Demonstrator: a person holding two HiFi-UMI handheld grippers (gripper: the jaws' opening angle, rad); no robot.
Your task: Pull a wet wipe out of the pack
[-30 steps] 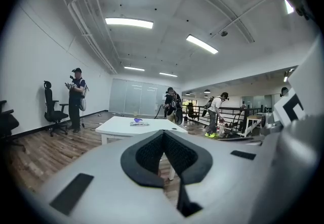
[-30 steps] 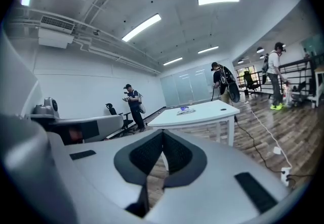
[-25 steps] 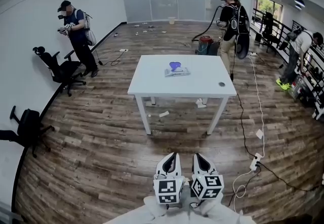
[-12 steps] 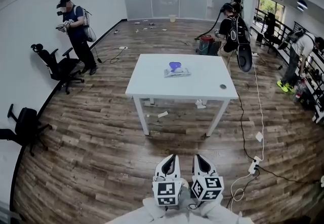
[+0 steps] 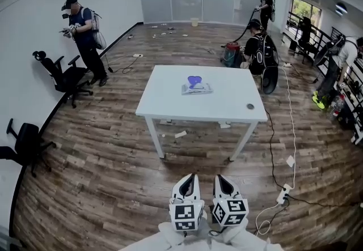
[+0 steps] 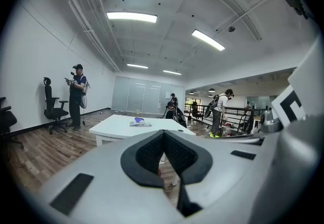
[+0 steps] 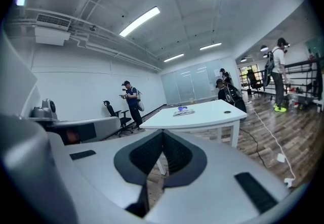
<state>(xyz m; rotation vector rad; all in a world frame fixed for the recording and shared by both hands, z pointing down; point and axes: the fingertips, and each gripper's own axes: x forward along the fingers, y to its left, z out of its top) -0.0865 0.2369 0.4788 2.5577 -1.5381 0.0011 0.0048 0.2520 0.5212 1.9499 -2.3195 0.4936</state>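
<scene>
Head view puts the worktop (image 5: 170, 102) a little nearer than a second ago, so we are walking up. The wet wipe pack (image 5: 196, 88) lies on it, well apart from our left gripper (image 5: 191, 177) and right gripper (image 5: 220, 178), fingers clenched on nothing.

White table (image 5: 170, 97) on wood-plank floor (image 5: 102, 165), black office chairs (image 5: 63, 77) beside white wall (image 5: 28, 29), ceiling strip lights (image 6: 131, 16)

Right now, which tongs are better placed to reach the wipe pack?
Left tongs, marginally: the wipe pack lies nearer their line. Right tongs equally shut, empty, far from the table.
</scene>
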